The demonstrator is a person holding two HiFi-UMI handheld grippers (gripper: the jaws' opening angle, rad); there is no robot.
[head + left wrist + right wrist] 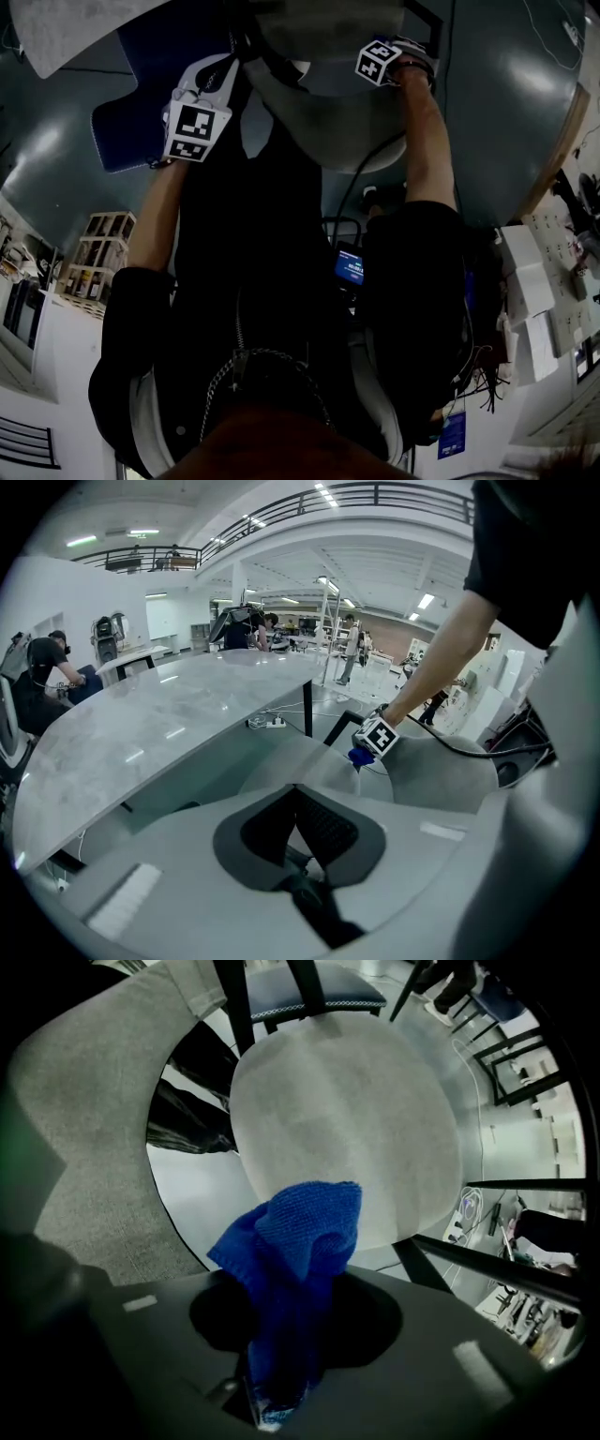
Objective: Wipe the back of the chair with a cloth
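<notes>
Evidently, the cloth (291, 1241) is pinched by the right gripper (272, 1396) near the chair back (84, 1119) for wiping. The left gripper (305, 888) is pressed together, empty.

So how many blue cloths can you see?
1: a blue microfibre cloth, clamped in the right hand-held gripper, by the grey fabric chair. Others may be hidden.

Surface log: large pale grey glossy tabletop with a rounded edge (159, 728), carried on a black leg (307, 708), over a smooth light floor (183, 1190); on the floor by that leg lies a white power strip (266, 723), with a grey fabric round-seated chair (347, 1119) standing near.
</notes>
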